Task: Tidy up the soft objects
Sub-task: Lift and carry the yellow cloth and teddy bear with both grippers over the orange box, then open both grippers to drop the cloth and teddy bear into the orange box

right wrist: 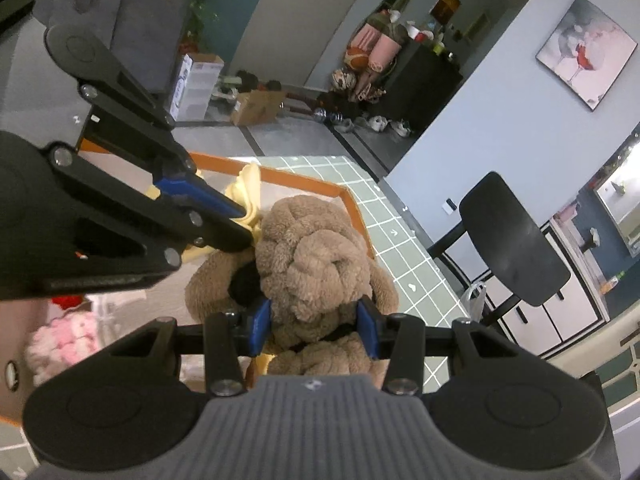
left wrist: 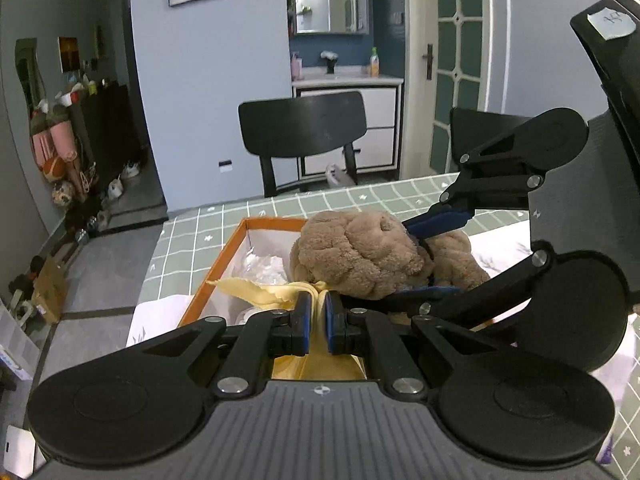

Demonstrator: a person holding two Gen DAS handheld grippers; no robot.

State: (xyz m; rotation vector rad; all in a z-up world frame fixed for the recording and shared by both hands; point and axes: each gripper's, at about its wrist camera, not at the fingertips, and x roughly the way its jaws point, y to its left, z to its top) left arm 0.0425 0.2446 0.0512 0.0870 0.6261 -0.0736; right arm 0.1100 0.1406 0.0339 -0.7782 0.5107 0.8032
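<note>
A brown plush dog (left wrist: 360, 252) hangs over an orange-rimmed box (left wrist: 236, 240) on the green tiled table; it also fills the middle of the right wrist view (right wrist: 320, 240). My right gripper (right wrist: 314, 326) is shut on the plush dog's neck, its blue pads (right wrist: 262, 326) pressed into both sides; it shows in the left wrist view (left wrist: 424, 258) reaching in from the right. My left gripper (left wrist: 318, 322) is shut on a pale yellow cloth (left wrist: 260, 292) just left of the dog. In the right wrist view the left gripper (right wrist: 236, 216) pinches the yellow cloth (right wrist: 248, 192) over the box.
The box (right wrist: 304, 182) holds white paper and clear plastic (left wrist: 266, 268). A pink fluffy item (right wrist: 64, 338) and something red lie lower left. A black chair (left wrist: 304, 128) stands behind the table (left wrist: 192, 236). A gloved hand (right wrist: 116, 4) holds the left gripper.
</note>
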